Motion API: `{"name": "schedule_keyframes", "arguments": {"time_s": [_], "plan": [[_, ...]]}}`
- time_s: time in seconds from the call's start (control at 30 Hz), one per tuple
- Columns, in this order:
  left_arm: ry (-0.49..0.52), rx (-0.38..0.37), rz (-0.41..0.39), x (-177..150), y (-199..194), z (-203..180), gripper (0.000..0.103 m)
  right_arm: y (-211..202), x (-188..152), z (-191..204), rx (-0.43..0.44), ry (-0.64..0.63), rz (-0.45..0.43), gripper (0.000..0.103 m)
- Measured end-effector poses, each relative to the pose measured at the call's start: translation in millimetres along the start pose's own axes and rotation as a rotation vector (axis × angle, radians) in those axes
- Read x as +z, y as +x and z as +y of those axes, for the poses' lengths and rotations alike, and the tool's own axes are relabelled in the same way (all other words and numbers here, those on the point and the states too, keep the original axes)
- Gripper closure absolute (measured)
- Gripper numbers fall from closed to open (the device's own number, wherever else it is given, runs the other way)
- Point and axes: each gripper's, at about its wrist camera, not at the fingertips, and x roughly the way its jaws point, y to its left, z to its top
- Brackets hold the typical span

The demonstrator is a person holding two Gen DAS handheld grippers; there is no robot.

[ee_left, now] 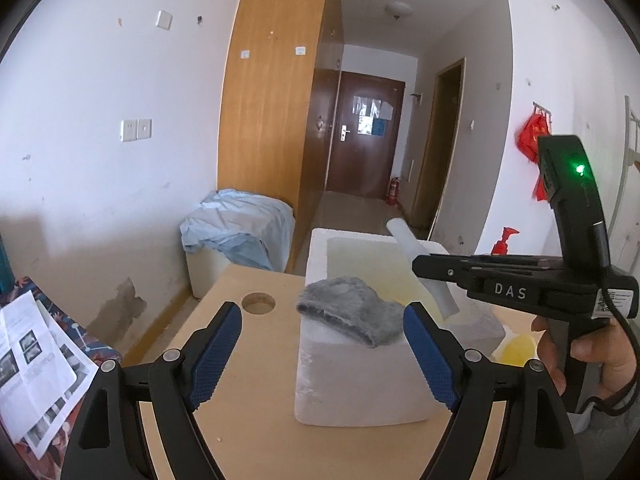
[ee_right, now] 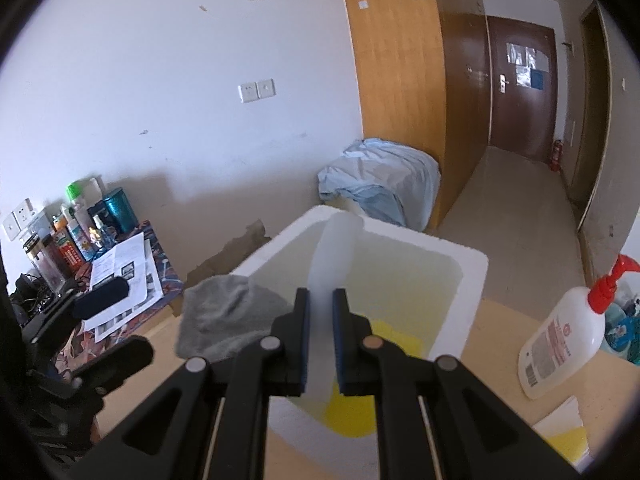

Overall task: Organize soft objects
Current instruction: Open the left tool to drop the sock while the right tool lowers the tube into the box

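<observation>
Right tongs (ee_right: 320,316) around white, perhaps foam, strip (ee_right: 334,256).

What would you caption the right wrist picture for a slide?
Right gripper shut on a white foam tube above a white foam box, grey fuzzy cloth draped on its rim.

A white plastic pump bottle with a red nozzle (ee_right: 568,340) stands on the light wooden tabletop (ee_left: 224,288), which has a round hole (ee_left: 259,303) cut through it. Printed paper sheets (ee_right: 122,276) lie on a patterned cloth beside a cluster of bottles and jars (ee_right: 86,224). A crumpled pale blue sheet (ee_left: 240,220) covers a box beside the tall wooden wardrobe (ee_left: 272,120), and a dark brown door (ee_left: 366,136) closes the corridor's end.
</observation>
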Motion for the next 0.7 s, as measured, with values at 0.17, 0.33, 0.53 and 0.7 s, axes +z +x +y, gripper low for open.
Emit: {"name": "schedule_keyframes", "arguments": {"time_s": [0.17,0.33,0.53,0.7], "plan": [[-0.006,0.005,0.001,-1.4,2.9,5.3,0.02,-1.3,-2.8,-2.4,-0.005,-0.003,0.0,0.083],[-0.022,0.012,0.001,-1.7,0.3,11.3,0.02,0.1,-3.0,-3.7,-0.019,0.007,0.007,0.075],[-0.029,0.02,-0.004,-3.9,-8.0,16.9,0.02,-9.8,-1.9,5.5,-0.003,-0.015,-0.037,0.046],[-0.037,0.032,0.007,-6.8,-10.3,21.1,0.02,-4.5,-2.3,17.2,0.003,-0.051,-0.006,0.046]]}}
